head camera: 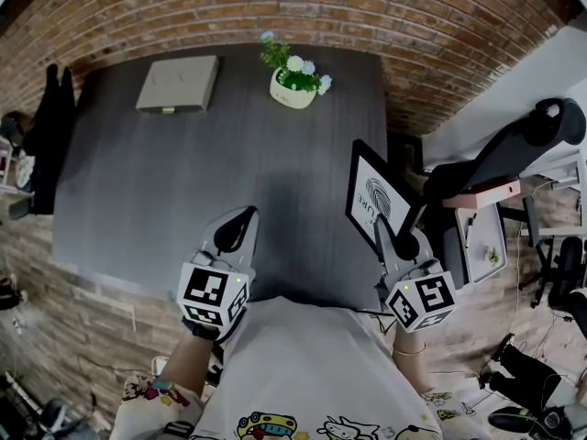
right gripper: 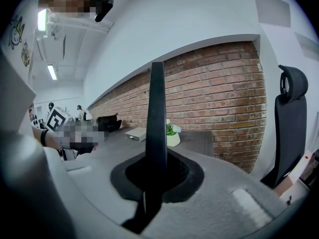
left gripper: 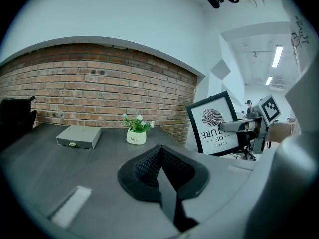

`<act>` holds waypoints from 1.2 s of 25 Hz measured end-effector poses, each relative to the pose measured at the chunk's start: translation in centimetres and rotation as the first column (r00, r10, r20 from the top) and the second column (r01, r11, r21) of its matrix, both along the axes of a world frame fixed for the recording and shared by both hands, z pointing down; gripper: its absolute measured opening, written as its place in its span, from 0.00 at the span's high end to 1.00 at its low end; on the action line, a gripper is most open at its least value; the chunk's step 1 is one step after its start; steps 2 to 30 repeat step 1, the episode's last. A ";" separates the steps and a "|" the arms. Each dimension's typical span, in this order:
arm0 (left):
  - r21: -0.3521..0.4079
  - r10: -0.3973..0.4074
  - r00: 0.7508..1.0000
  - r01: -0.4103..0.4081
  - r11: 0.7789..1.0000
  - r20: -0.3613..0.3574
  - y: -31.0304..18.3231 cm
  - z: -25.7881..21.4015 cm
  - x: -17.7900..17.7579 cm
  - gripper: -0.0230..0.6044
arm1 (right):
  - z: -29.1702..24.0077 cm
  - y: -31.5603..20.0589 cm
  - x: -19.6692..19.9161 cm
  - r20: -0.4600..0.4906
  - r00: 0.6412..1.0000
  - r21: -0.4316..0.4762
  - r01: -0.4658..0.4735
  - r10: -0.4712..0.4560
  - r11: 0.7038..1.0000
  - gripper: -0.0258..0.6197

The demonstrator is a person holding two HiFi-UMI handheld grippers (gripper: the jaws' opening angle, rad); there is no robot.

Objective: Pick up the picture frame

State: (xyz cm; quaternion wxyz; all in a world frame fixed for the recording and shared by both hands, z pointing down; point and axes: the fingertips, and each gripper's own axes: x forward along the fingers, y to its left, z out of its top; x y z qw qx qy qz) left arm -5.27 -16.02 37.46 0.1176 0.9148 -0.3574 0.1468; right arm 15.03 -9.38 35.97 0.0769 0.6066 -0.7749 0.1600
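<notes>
Fingers of my right gripper (head camera: pixel 385 241), at the dark tabletop's (head camera: pixel 138 191) 3 o'clock edge, are clamped on the black picture frame (head camera: pixel 376 195), which stands upright, print side toward 9 o'clock. My left gripper (head camera: pixel 237 227) fingers are pressed together, empty, at 6 o'clock. A grey box (head camera: pixel 177 83) lies at 11 o'clock, a flower pot (head camera: pixel 293 85) at 12.

picture frame (left gripper: pixel 212 121) "ture", "of", pot (left gripper: pixel 135 138) "life"
</notes>
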 end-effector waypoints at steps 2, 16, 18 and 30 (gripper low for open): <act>0.000 0.001 1.000 -0.001 1.000 0.002 0.0 0.0 0.0 0.94 | 0.0 0.0 0.0 0.000 1.000 0.000 0.000 0.000 1.000 0.94; 0.000 0.001 1.000 -0.001 1.000 0.002 0.0 0.0 0.0 0.94 | 0.0 0.0 0.0 0.000 1.000 0.000 0.000 0.000 1.000 0.94; 0.000 0.001 1.000 -0.001 1.000 0.002 0.0 0.0 0.0 0.94 | 0.0 0.0 0.0 0.000 1.000 0.000 0.000 0.000 1.000 0.94; 0.000 0.001 1.000 -0.001 1.000 0.002 0.0 0.0 0.0 0.94 | 0.0 0.0 0.0 0.000 1.000 0.000 0.000 0.000 1.000 0.94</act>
